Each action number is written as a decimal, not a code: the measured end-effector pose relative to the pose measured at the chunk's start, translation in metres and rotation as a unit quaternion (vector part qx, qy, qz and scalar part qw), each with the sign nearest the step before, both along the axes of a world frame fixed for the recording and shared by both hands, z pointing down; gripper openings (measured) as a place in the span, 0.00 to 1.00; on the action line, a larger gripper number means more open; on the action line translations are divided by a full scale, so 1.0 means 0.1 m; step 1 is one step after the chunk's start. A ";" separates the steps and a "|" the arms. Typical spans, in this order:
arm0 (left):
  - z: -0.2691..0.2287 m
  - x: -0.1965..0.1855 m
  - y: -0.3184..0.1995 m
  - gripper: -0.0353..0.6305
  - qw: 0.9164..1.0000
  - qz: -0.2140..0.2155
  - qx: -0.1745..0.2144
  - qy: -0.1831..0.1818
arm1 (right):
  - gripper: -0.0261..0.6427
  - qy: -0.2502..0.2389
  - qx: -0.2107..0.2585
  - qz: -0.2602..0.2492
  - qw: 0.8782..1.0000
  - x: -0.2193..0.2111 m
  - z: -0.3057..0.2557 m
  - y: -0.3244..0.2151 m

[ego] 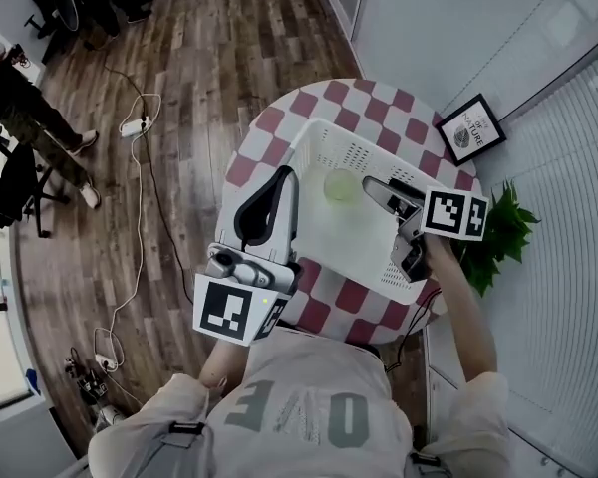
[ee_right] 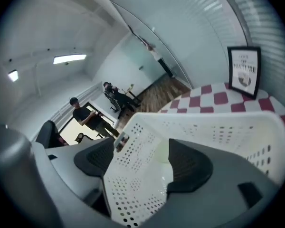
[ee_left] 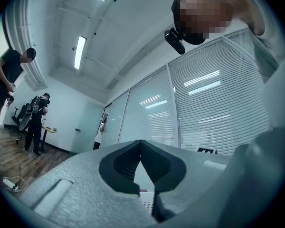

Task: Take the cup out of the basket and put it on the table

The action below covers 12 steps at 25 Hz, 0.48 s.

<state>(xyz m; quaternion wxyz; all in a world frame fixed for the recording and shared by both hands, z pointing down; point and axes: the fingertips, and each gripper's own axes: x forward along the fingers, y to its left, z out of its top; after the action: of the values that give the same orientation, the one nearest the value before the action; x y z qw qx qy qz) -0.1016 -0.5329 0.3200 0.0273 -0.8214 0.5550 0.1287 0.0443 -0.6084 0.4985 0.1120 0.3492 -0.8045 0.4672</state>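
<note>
While our right gripper [ee_right: 142, 160] hangs at the basket [ee_right: 218, 127] with jaws wide apart and gripping nothing, the cup [ee_right: 162, 150] sits inside the basket. It shows in the gap between those jaws, nearer the right one, not touching either. Our left gripper [ee_left: 140, 142] has its jaws shut tip to tip, empty, with the cup off to their right.

A black-framed picture [ego: 471, 127] stands upright near the window blinds [ego: 568, 197], with a leafy green plant [ego: 503, 232] close by. On the wooden floor [ego: 209, 38], a white cable [ego: 140, 247] trails from a power strip [ego: 135, 125], near a standing person [ego: 25, 108].
</note>
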 end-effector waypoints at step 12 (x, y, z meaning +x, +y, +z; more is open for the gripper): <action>0.62 -0.48 -0.15 0.06 0.997 -0.050 -0.063 0.002 | 0.56 0.151 -0.119 -0.006 0.981 -0.40 1.61 -0.32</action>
<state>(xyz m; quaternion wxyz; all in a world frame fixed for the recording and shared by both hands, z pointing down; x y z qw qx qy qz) -0.1498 -0.5475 0.3824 -0.0195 -0.7924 0.6025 0.0933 0.0048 -0.6403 0.6593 0.2762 0.3949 -0.7192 0.5005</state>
